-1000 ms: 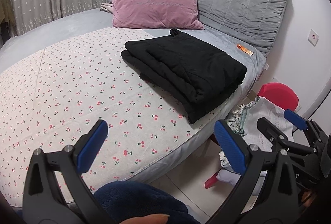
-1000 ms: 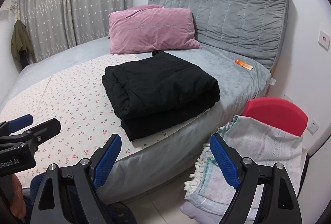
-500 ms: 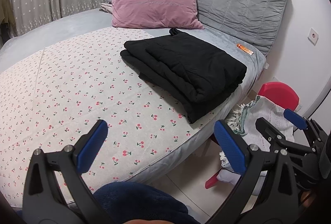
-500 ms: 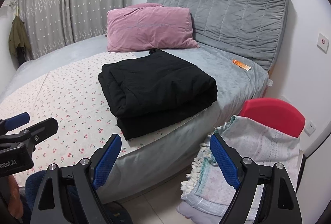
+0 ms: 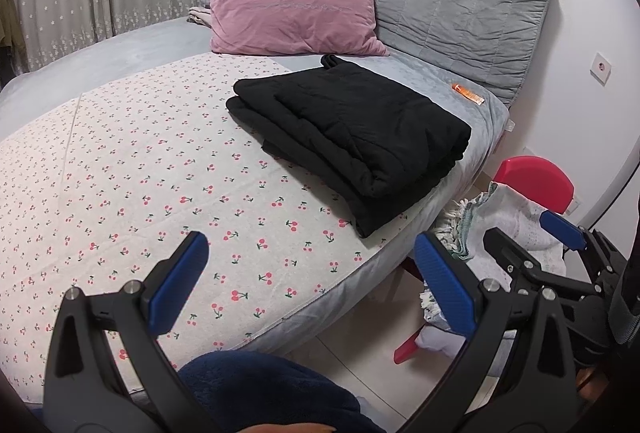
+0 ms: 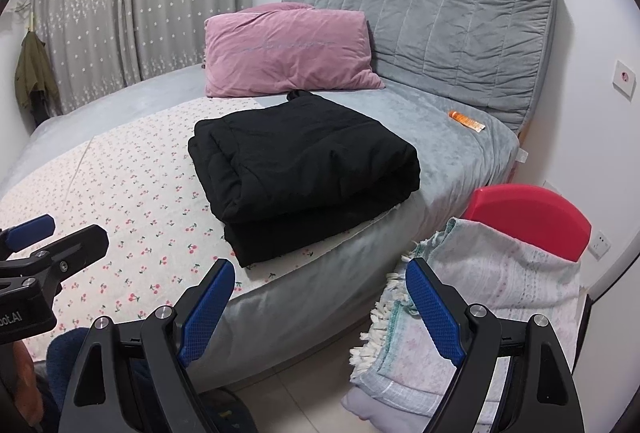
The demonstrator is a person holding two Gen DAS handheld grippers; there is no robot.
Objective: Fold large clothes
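A black padded garment (image 5: 352,137) lies folded into a thick rectangle near the right edge of the bed, partly on the cherry-print sheet (image 5: 132,177). It shows in the right wrist view (image 6: 296,173) too. My left gripper (image 5: 308,281) is open and empty, held back from the bed's near edge. My right gripper (image 6: 316,309) is open and empty, over the floor beside the bed. Each gripper shows at the edge of the other's view: the right one (image 5: 560,245), the left one (image 6: 44,241).
A pink pillow (image 5: 292,17) leans at the grey headboard (image 5: 440,1). An orange tube (image 6: 466,121) lies on the grey cover. A red chair (image 6: 532,221) draped with pale cloth (image 6: 472,309) stands right of the bed. Curtains hang at the back left.
Both grippers have drifted slightly, so the bed and garment shift a little in view. The garment itself has not moved. Both grippers stay open.
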